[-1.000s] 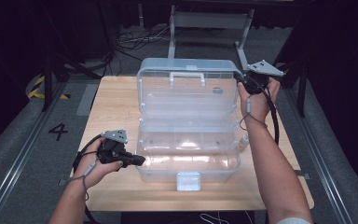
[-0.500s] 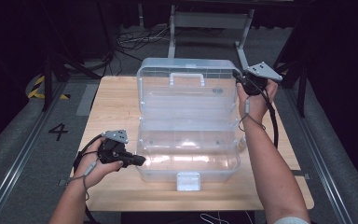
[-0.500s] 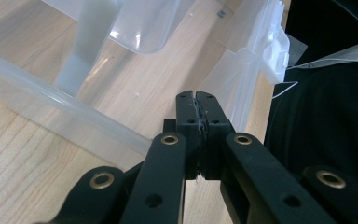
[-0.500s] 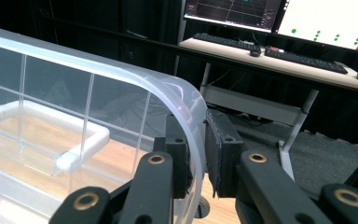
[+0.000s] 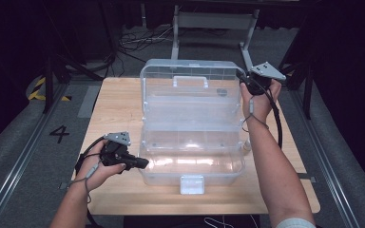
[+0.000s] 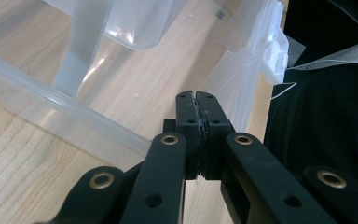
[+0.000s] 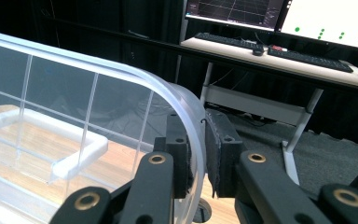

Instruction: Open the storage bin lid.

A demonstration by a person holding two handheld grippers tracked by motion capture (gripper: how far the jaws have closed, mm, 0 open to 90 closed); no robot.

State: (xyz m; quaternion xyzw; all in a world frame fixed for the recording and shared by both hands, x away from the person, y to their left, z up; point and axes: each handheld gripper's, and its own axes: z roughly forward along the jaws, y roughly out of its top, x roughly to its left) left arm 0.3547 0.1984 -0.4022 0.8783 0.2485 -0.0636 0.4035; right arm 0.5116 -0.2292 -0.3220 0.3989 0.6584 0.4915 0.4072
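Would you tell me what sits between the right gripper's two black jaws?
The curved rim of the clear plastic toolbox lid stands between the right gripper jaws, in the right gripper view.

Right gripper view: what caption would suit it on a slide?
The right gripper has its jaws astride the curved rim of the clear plastic box's raised lid, with a desk of monitors behind.

A clear plastic box [image 5: 190, 161] stands open mid-table, front latch toward the person. Its ribbed lid [image 5: 190, 88], bearing a white handle [image 5: 190, 80], stands raised behind the empty base.
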